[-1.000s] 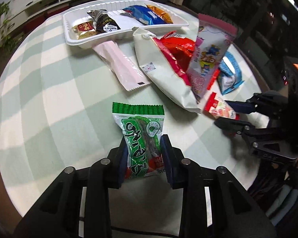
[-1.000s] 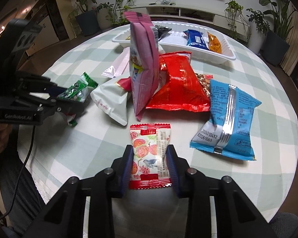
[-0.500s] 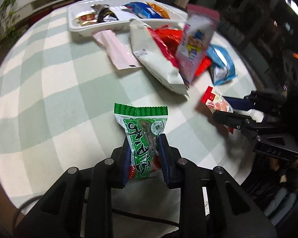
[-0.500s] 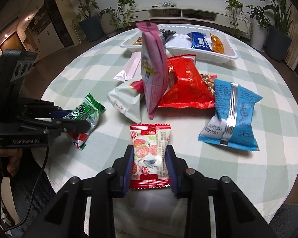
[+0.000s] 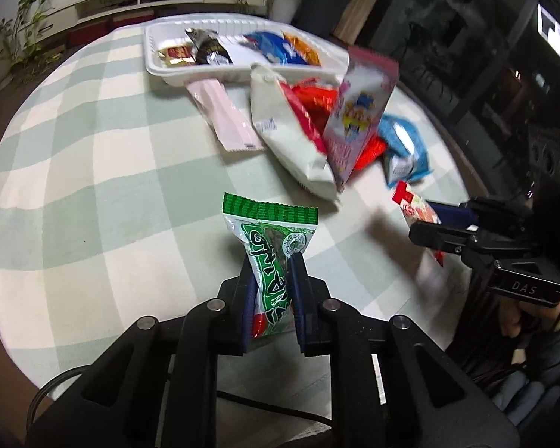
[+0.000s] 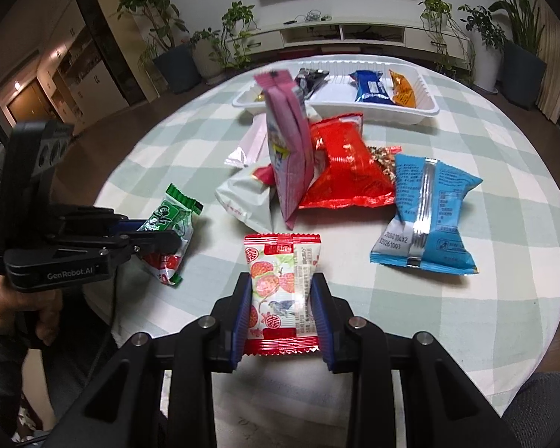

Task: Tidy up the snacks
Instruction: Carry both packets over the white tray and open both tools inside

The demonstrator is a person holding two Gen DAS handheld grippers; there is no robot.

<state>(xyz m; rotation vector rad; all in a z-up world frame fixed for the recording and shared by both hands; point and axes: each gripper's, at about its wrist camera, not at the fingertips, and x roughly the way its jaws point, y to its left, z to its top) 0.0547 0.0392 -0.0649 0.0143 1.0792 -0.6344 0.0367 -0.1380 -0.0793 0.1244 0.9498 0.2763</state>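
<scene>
In the left wrist view, the left tool [image 5: 271,291] is clamped on the lower half of a green snack packet [image 5: 270,250], whose body creases between the pads while its crimped top stands free above the checked tabletop [image 5: 93,186]. Far across the tabletop lies a white tray [image 5: 156,63] that already has several small packets in it, and between the tray and the tool sits a loose heap: a pink wrapper [image 5: 224,119], a white bag [image 5: 291,142], a red bag [image 5: 317,100] and an upright pink bag [image 5: 358,112]. To the right the right tool [image 5: 435,220] carries a red and white packet [image 5: 414,205]. In the right wrist view, the right tool [image 6: 280,310] grips that red and white packet [image 6: 280,280] by its two long sides, with the packet flat and facing the camera. A blue packet [image 6: 425,216] lies to the right on the tabletop, and the left tool [image 6: 145,235] with the green packet [image 6: 171,224] is at the left. Both packets look light, soft and crinkly, with slick film that could slide, so a hold across the filled middle seems safer than one on the thin sealed ends.
</scene>
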